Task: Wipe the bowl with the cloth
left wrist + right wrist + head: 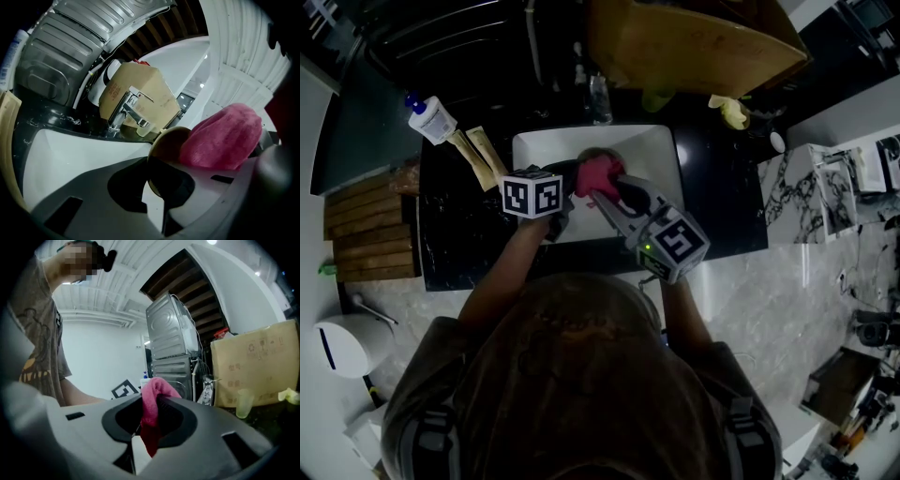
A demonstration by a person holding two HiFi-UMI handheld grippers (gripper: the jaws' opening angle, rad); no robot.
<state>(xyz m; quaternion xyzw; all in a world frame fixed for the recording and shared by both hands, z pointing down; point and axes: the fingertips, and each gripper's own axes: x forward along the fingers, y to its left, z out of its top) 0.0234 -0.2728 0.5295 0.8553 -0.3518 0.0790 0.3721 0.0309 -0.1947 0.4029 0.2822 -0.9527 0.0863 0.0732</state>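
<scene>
The person is standing at a white sink (pixel 534 142) set into a black countertop (pixel 459 239), leaning over it with a gripper in each hand. The left gripper (pixel 157 187) is reaching in from the near left, and its jaws are pinching the rim of a brown bowl (pixel 169 143), which is standing on edge over the basin. The right gripper (pixel 150 427) is coming in from the near right, with its jaws clamped tight on a pink cloth (pixel 152 401); a folded hump of it is sticking out past the jaw tips. In the left gripper view the cloth is pressing against the bowl's right side, bunched into a soft rounded wad, so the two are touching above the middle of the sink. From the head view both grippers are meeting over the basin, the cloth showing as a bright pink patch between them, while the bowl itself is too dark there to make out clearly. A chrome faucet (pixel 125 111) is sitting at the far edge of the sink, with a large cardboard box (pixel 694 42) just behind it. A white pump bottle (pixel 431 119) is lying on the counter to the far left, well apart from the sink.
</scene>
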